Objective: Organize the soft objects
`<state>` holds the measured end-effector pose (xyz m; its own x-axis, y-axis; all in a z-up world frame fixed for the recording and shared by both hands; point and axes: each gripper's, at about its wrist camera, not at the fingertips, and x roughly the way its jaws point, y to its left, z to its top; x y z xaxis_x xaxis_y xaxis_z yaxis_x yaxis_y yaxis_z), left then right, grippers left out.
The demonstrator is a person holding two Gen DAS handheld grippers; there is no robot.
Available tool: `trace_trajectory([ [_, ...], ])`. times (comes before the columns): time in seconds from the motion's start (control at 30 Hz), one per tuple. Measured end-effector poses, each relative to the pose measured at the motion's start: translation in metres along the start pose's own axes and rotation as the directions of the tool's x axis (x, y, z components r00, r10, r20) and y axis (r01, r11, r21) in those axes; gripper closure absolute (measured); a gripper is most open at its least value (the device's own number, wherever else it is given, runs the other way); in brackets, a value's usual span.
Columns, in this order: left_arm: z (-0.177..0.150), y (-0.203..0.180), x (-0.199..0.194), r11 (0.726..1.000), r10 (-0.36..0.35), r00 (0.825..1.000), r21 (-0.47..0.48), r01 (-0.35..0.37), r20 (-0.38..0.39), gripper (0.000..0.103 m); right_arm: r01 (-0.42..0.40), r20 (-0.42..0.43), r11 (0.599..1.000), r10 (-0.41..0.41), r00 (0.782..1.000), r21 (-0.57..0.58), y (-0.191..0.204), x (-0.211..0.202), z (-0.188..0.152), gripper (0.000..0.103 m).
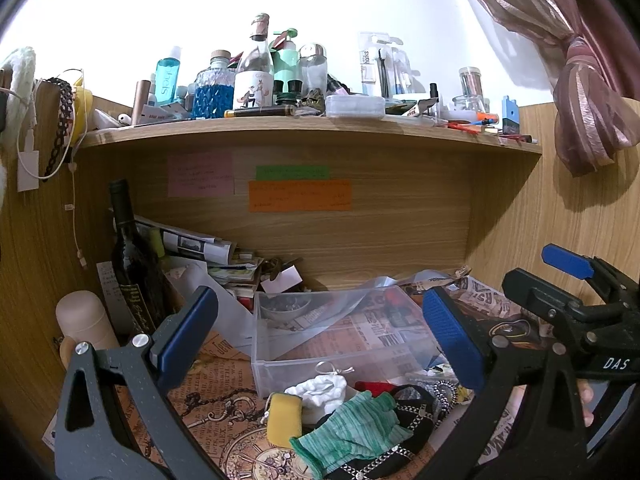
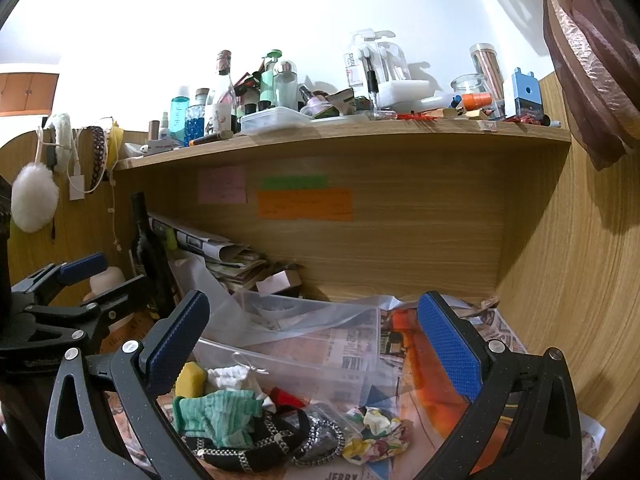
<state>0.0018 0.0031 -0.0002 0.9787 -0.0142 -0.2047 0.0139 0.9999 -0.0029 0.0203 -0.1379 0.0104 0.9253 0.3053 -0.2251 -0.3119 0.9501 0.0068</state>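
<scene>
Your left gripper (image 1: 320, 340) and right gripper (image 2: 316, 344) both hang agape and empty above the table (image 1: 208, 396). The soft pile, topped by the green cloth (image 1: 352, 428), lies at lower centre, just before the clear bin (image 1: 340, 344), nearer your left.

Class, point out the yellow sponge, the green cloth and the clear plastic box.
yellow sponge (image 1: 284, 420), left wrist view, front face.
green cloth (image 1: 352, 428), left wrist view, middle.
clear plastic box (image 1: 320, 368), left wrist view, front wall.
</scene>
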Motion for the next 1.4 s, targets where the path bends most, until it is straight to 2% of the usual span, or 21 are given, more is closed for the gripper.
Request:
trace_trajectory([
  [1.4, -0.0029, -0.0003, 0.0049, 1.000, -0.001, 1.000, 0.001, 0.001, -0.007, 0.000, -0.004, 0.000, 1.000, 0.004, 1.000, 0.006, 0.0005, 0.0008, -0.0010, 0.000],
])
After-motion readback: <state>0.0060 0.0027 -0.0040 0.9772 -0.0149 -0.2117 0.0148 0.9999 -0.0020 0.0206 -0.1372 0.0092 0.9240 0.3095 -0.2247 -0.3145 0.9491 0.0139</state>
